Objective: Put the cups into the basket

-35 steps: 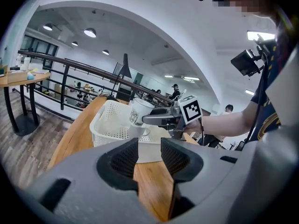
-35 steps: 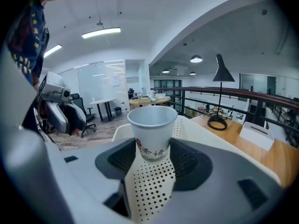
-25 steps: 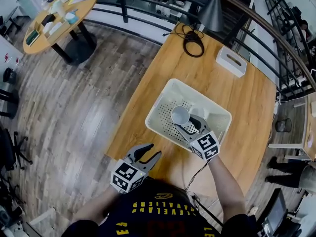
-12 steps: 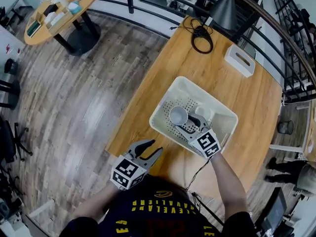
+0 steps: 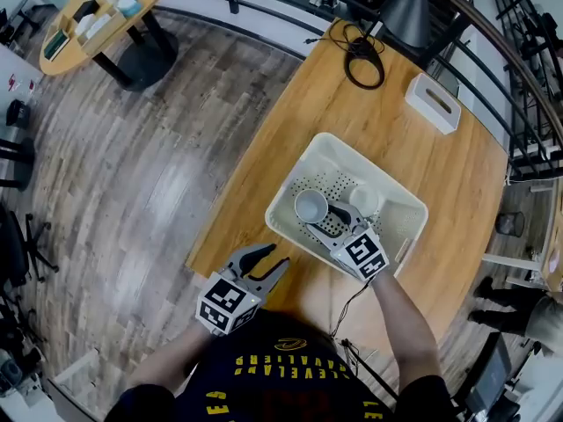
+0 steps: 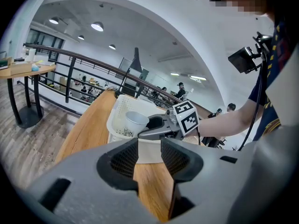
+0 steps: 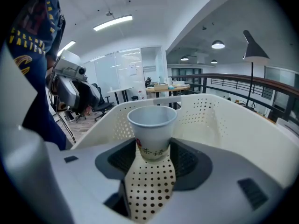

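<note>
A white perforated basket [image 5: 398, 202] stands on the wooden table [image 5: 290, 130]. My right gripper [image 5: 324, 220] reaches in over its near rim and is shut on a white paper cup [image 5: 310, 206], held upright just above the basket floor. In the right gripper view that cup [image 7: 152, 129] sits between the two dark pads [image 7: 189, 160], with the basket wall [image 7: 219, 118] behind it. A second white cup [image 5: 363, 199] lies inside the basket to the right. My left gripper [image 5: 264, 260] hovers at the table's near edge, open and holding nothing [image 6: 149, 155].
A white box [image 5: 434, 104], a coiled black cable [image 5: 362, 55] and a lamp [image 5: 406, 7] stand at the table's far end. A railing runs behind it. A round table [image 5: 88, 16] stands on the wood floor at the far left.
My right gripper has sunk lower into the basket with the cup still in it. The left gripper has hardly shifted.
</note>
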The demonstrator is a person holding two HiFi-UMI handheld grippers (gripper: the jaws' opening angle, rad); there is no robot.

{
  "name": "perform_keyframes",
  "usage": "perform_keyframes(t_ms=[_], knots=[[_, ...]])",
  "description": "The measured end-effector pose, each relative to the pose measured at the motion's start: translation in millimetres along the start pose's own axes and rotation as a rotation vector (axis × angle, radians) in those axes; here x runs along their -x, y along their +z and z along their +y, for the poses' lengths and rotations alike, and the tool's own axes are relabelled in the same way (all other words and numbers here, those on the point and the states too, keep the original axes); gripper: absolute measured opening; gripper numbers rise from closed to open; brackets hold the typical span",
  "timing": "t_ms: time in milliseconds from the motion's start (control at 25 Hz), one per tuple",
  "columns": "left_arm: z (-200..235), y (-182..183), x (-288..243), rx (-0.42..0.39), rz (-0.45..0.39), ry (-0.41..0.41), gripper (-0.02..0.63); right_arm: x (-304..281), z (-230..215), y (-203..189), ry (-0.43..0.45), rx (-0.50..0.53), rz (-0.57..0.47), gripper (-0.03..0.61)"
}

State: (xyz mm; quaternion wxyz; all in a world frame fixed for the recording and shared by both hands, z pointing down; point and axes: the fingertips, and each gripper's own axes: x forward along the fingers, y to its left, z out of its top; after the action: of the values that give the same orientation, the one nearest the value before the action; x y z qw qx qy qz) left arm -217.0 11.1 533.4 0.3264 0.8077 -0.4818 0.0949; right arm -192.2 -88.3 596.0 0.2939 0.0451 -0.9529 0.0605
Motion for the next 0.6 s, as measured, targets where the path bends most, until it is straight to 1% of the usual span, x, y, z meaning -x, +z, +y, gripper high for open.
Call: perform_keyframes(t_ms=[360,480,600], knots=[[3.8,-5.0,-6.1,0.020,0.027,0.000,0.147,-12.3,2.6,-18.3,0.034,-0.014,0.040,0.236],[7.0,-0.1,-7.5,0.019,0.013,0.003,0.147,-16.8,2.9,-24.4,0.043,-0.019,0.056,0.236],[8.8,1.4,-9.7,0.025,0.003,0.000,0.147,-22.2,3.6,-30.3,0.048,0.000,0.076,0.236]])
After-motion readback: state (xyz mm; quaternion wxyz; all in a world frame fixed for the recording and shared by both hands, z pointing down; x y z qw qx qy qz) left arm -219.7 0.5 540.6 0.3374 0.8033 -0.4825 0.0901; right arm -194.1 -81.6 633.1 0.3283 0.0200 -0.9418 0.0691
